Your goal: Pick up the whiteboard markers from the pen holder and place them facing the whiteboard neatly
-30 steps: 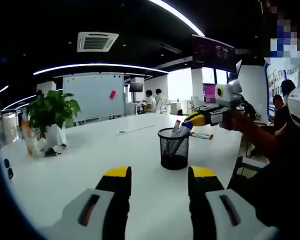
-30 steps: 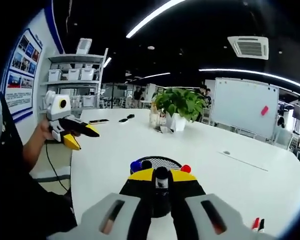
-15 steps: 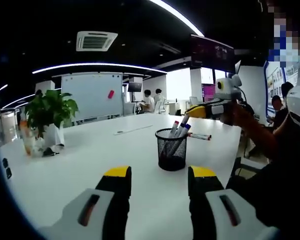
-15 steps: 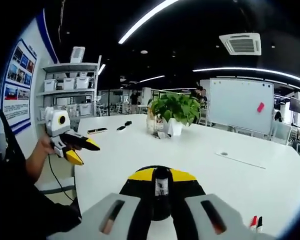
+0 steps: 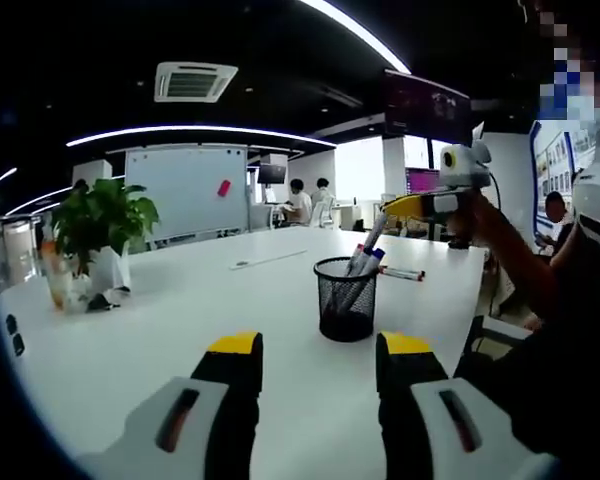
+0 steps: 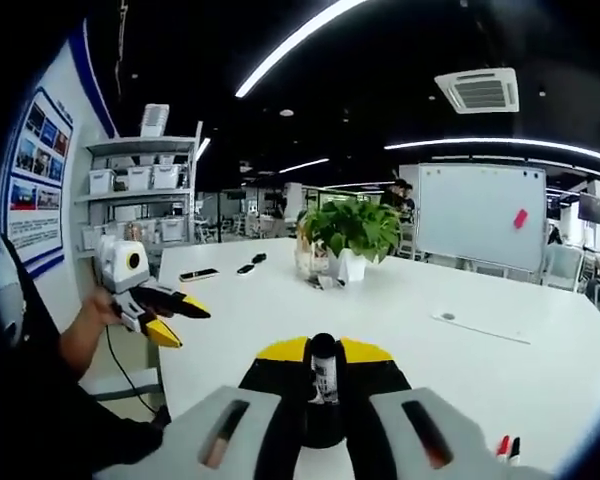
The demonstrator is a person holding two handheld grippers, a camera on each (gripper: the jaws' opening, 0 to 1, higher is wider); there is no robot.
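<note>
In the left gripper view, the right gripper (image 5: 405, 205) had risen since a second ago from the mouth of the pen holder (image 5: 346, 298) to well above it, and a marker (image 5: 374, 236) hung slanted from its tips, almost clear of the rim. More whiteboard markers (image 5: 360, 260) remained standing in the mesh holder on the white table (image 5: 180, 300), and two markers (image 5: 401, 272) lay side by side on the table just beyond it. The left gripper (image 5: 315, 365) rose from the bottom of the view with its jaws parted and nothing between them, short of the holder. In the right gripper view, the right gripper (image 6: 323, 352) had its jaws pressed against a black-capped marker (image 6: 323, 375); the holder rim that showed below the jaws earlier had dropped out of sight, which fits the lift. The left gripper (image 6: 175, 318) was off to the side, jaws apart and empty. The whiteboard (image 6: 480, 215) stood at the far end. I judged the extraction nearly complete, with the carry and the laying beside the two placed markers (image 6: 507, 449) not yet done.
</note>
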